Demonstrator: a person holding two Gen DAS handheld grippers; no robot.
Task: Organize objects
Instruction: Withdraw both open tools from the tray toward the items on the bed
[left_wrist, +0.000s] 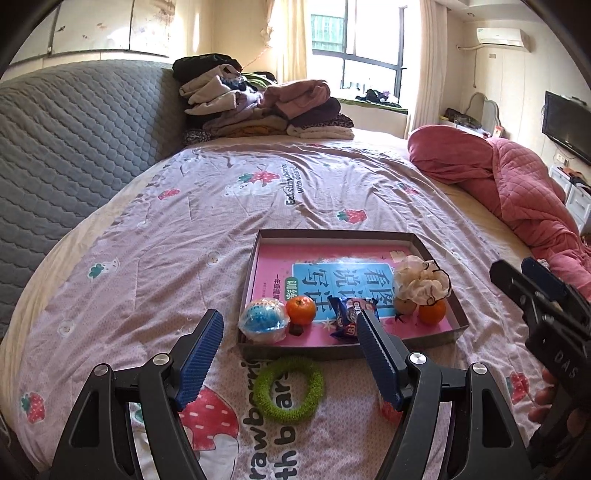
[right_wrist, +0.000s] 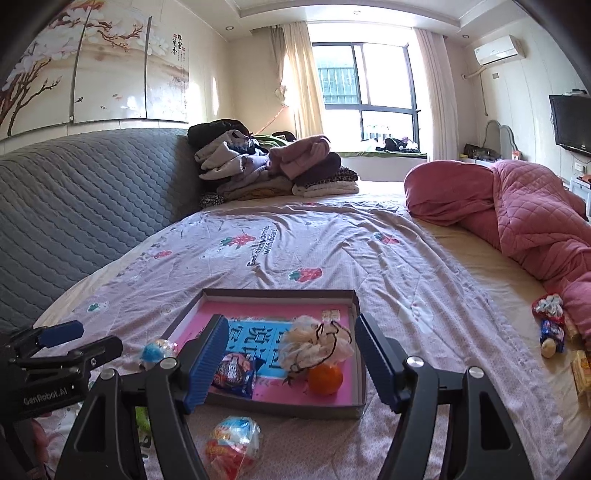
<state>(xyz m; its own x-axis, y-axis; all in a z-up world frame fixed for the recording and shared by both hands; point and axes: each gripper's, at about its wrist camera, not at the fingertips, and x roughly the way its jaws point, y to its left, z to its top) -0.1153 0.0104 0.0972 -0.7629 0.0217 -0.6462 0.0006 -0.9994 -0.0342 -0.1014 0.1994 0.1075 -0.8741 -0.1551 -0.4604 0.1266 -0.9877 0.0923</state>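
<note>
A shallow brown tray (left_wrist: 334, 233) lies on the bedspread with a pink book as its floor. In it are a wrapped blue ball (left_wrist: 263, 320), two oranges (left_wrist: 301, 310) (left_wrist: 431, 312), a dark snack packet (left_wrist: 349, 315) and a cream mesh pouf (left_wrist: 421, 280). A green ring (left_wrist: 289, 387) lies on the bed just in front of the tray, below my open left gripper (left_wrist: 288, 321). My right gripper (right_wrist: 291, 321) hangs open over the tray's (right_wrist: 280, 293) near half, holding nothing. A clear snack bag (right_wrist: 232, 443) lies on the bed beneath it.
Folded clothes (left_wrist: 266, 107) are piled at the bed's far end beside a grey quilted headboard (left_wrist: 74, 147). A rolled pink quilt (right_wrist: 517, 221) runs along the right side, with loose snack packets (right_wrist: 552, 328) at its foot. The right gripper (left_wrist: 515, 267) shows at the left view's edge.
</note>
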